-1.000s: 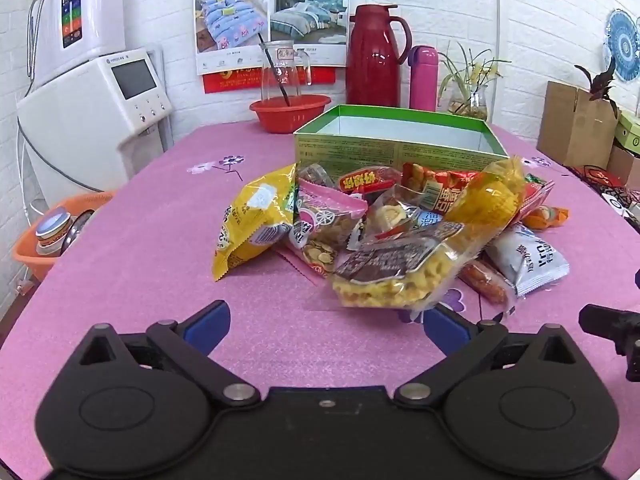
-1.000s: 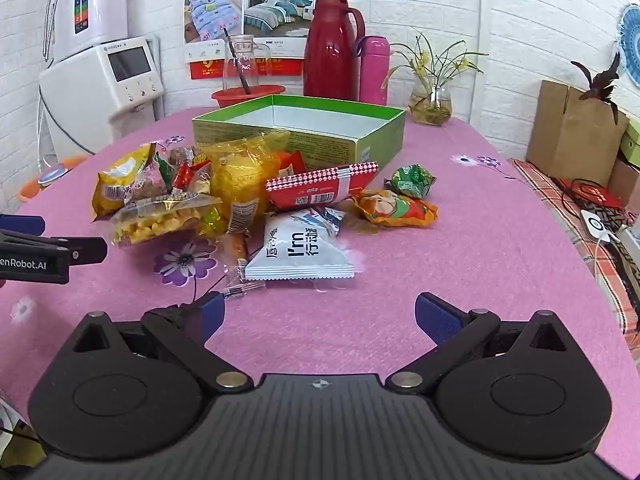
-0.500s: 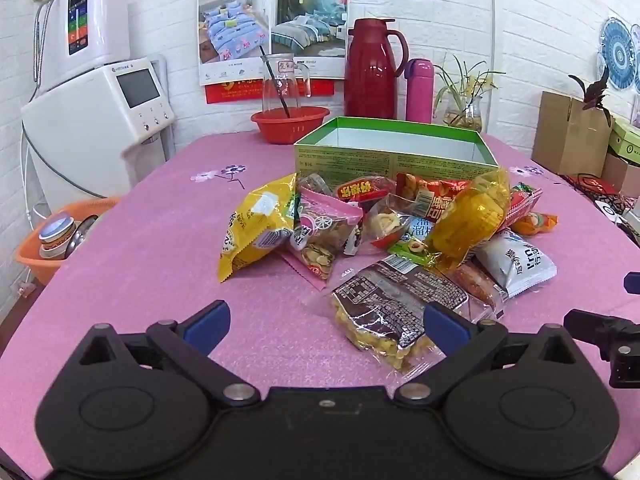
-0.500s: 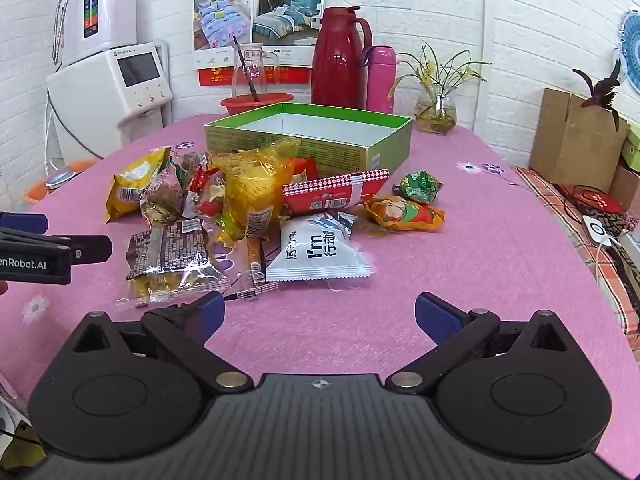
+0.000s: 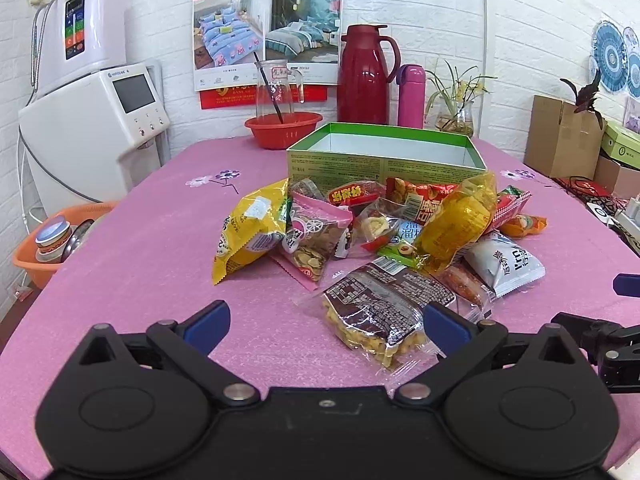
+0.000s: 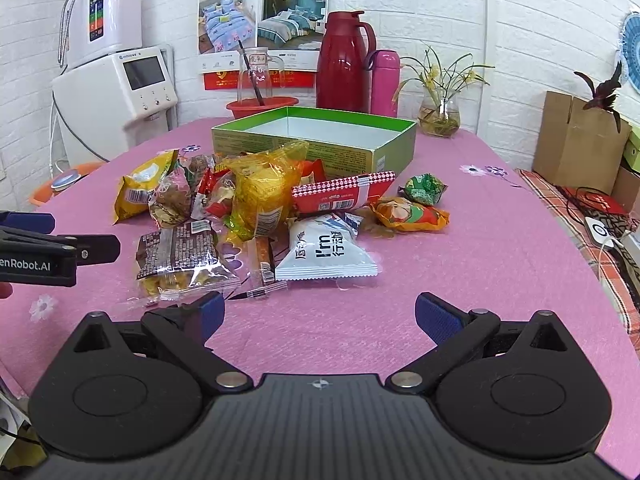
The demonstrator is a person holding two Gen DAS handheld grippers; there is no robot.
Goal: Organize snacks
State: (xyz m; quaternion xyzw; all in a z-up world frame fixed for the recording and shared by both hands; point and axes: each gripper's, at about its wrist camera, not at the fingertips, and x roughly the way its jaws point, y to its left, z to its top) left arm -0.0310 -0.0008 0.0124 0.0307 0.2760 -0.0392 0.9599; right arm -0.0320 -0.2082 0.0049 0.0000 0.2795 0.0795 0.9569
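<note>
Both grippers, left gripper [image 5: 326, 322] and right gripper [image 6: 320, 314], hover wide-jawed and unloaded before the snack pile [image 6: 256, 208], likely choosing 1 packet for the green box [image 6: 316, 136].

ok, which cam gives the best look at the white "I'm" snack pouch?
Right wrist view. The white pouch lies unobstructed in front of the camera, printed face fully readable. In the left wrist view the white pouch sits off to the right, seen obliquely, its left end tucked behind the yellow bag.
</note>
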